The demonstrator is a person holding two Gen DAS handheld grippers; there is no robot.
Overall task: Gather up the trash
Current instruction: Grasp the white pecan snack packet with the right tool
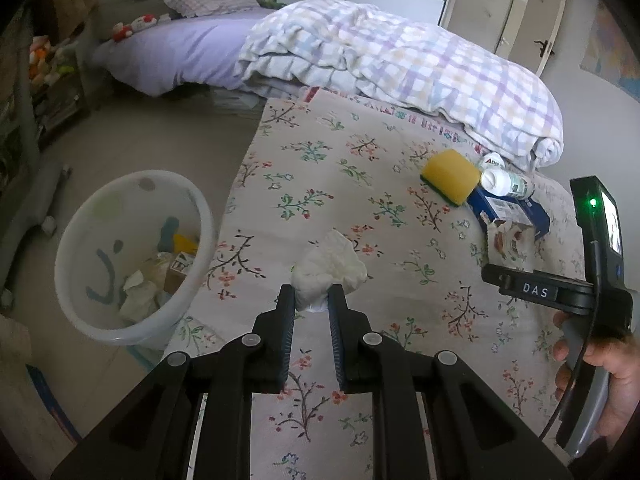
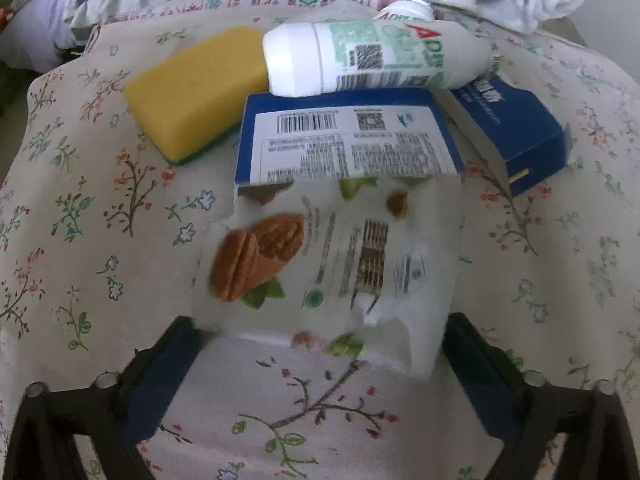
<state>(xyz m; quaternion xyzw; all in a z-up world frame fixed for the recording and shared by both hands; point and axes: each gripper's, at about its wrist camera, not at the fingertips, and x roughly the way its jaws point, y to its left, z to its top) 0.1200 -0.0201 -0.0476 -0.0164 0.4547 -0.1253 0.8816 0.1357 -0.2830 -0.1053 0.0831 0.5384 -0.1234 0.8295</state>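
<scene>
My left gripper [image 1: 311, 292] is shut on a crumpled white tissue [image 1: 330, 260], which it holds above the floral bed sheet [image 1: 320, 160]. To its left on the floor stands a white bin [image 1: 92, 220] with paper scraps and wrappers inside. My right gripper [image 2: 320, 340] points down at a white nut-snack wrapper [image 2: 320, 256]. The wrapper's near end lies between its wide-spread fingers, and I see no pad pressing on it. Behind the wrapper lie a blue box [image 2: 360, 140], a white bottle [image 2: 376, 60] on its side and a yellow sponge [image 2: 196, 92].
A checked duvet [image 1: 400, 60] is heaped at the far side of the bed, with a lilac pillow [image 1: 168, 52] further back. The bed's left edge drops to the floor beside the bin. A person's hand [image 1: 612, 376] grips the right tool.
</scene>
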